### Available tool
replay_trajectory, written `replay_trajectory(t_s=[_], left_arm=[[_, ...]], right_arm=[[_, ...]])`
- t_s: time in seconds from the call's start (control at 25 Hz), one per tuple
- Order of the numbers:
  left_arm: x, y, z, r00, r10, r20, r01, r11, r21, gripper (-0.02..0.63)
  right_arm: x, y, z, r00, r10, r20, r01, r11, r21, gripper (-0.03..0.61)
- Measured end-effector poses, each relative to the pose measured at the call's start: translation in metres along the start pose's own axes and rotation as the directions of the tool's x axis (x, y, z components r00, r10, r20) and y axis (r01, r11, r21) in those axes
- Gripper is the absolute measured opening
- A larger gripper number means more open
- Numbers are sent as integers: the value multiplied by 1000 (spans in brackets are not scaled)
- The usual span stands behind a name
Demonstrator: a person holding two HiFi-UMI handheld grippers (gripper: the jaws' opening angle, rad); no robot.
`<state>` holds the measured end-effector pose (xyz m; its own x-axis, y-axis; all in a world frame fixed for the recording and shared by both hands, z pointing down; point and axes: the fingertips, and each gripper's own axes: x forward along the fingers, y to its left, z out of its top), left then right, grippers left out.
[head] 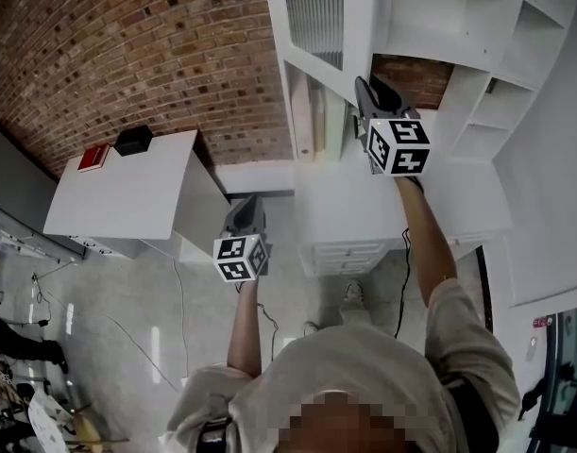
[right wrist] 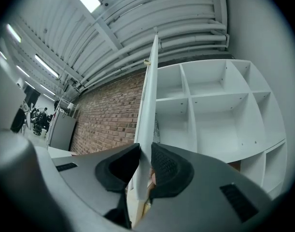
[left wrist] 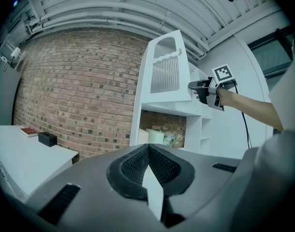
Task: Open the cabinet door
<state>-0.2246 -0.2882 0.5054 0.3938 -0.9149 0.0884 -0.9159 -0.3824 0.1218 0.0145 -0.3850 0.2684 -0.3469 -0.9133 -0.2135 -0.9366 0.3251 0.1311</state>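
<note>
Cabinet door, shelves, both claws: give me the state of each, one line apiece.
cabinet door, swung open, seen edge-on between the jaws.
right claw, shut on the cabinet door at its edge.
left claw, jaws together, holding nothing, away from the cabinet.
shelves, uncovered, nothing seen in the upper compartments.
</note>
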Motion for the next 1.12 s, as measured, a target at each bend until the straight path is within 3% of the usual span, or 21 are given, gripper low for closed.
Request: replay_trajectory(t_s=[0.44, 0.68, 0.84, 1.12], left_arm=[[-22, 12, 2, 999, 51, 12, -51, 999, -1, 26], [-44, 29, 4, 994, 105, 16, -105, 994, -2, 26], [-58, 44, 5, 989, 149, 23, -149, 989, -4, 26], [-81, 64, 10, 978, 208, 25, -208, 978, -7, 26]], right_arm=[[-3, 49, 7, 999, 42, 6, -42, 999, -14, 83], [-2, 83, 12, 997, 71, 12, -71, 996, -46, 84], [3, 102, 14, 999, 45, 4, -45, 995, -91, 87], [12, 129, 17, 997, 73, 4, -72, 994, -85, 86]])
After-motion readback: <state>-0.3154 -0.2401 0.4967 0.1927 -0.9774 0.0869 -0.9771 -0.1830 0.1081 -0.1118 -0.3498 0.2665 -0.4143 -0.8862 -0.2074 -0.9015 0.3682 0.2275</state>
